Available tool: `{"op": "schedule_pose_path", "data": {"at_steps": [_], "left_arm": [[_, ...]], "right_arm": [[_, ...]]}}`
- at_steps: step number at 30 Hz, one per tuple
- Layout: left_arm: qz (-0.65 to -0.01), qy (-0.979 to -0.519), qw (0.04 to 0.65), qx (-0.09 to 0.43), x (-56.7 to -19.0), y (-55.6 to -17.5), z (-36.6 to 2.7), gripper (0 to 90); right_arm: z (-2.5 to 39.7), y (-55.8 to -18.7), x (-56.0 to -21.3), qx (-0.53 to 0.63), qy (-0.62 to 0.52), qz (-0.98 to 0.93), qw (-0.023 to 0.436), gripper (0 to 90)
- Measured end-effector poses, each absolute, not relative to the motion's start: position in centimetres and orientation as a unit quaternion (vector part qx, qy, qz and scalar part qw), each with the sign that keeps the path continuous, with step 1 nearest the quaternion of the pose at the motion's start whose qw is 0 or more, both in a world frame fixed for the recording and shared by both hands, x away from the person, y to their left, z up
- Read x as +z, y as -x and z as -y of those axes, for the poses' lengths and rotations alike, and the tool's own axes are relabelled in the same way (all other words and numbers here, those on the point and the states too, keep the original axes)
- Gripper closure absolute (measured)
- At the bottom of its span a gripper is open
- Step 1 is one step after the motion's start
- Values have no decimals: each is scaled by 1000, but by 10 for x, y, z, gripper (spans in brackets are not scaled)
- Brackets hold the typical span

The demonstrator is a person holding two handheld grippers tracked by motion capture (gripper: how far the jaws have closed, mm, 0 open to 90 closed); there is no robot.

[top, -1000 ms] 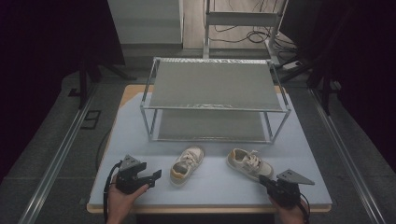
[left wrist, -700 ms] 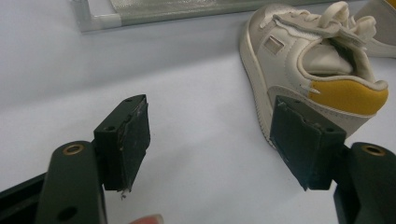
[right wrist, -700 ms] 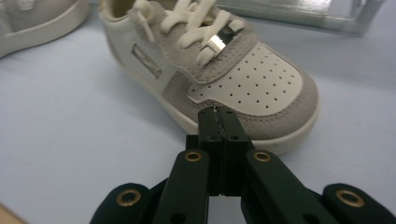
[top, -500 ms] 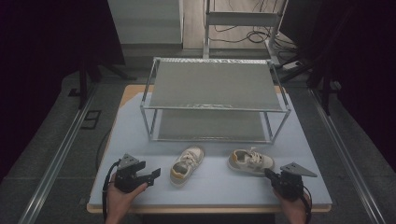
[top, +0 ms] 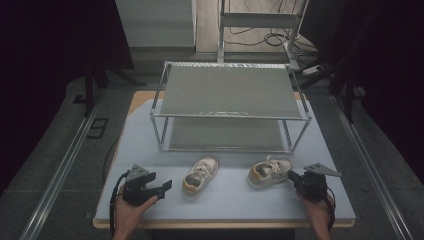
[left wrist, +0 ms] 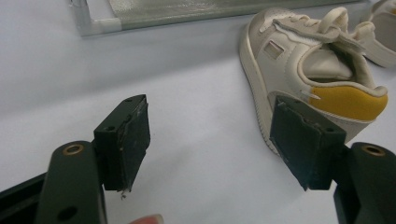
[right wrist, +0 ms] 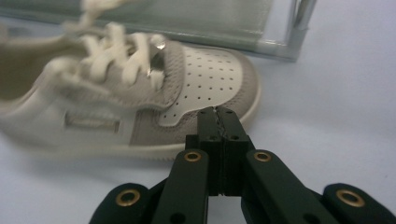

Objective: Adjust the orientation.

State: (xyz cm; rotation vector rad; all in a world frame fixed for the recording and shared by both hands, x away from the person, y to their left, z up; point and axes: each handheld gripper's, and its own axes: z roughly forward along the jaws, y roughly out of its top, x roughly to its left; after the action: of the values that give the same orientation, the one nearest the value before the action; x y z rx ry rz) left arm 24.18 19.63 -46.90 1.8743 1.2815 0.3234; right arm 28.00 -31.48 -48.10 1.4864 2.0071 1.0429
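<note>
From the high view, your left gripper (top: 162, 188) sits at seven o'clock on the table (top: 235, 200), your right gripper (top: 294, 177) at five. Between them lie the left shoe (top: 200, 175) and right shoe (top: 269, 171), in front of the metal rack (top: 230, 107).

In the left gripper view, your jaws stand wide apart, with the left shoe's yellow heel (left wrist: 352, 100) at two o'clock, just beyond the right jaw.

In the right gripper view, your jaws are pressed together on nothing, their tips right at the right shoe's (right wrist: 140, 93) toe side.

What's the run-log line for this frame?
left tongs: open, beside yellow-heeled white sneaker | right tongs: shut, empty, at toe of second white sneaker | two-tier metal rack: empty
</note>
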Motion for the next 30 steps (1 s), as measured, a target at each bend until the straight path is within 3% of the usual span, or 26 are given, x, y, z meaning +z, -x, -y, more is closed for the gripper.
{"op": "schedule_pose_path", "data": {"at_steps": [6,11,19,25,30], "left_arm": [[-508,-746,411,128,-470,-242,-195,285],[-509,-745,412,128,-469,-242,-196,285],[-503,-748,414,126,-469,-241,-193,285],[-505,-747,415,125,-469,-242,-195,285],[-509,-744,415,126,-470,-242,-198,285]], "right_arm": [[320,-286,-482,378,-542,-718,217,891],[314,-269,-469,400,-525,-716,228,891],[252,-227,-432,452,-428,-750,223,892],[203,-246,-444,431,-396,-783,211,891],[183,-264,-457,399,-403,-792,227,891]]}}
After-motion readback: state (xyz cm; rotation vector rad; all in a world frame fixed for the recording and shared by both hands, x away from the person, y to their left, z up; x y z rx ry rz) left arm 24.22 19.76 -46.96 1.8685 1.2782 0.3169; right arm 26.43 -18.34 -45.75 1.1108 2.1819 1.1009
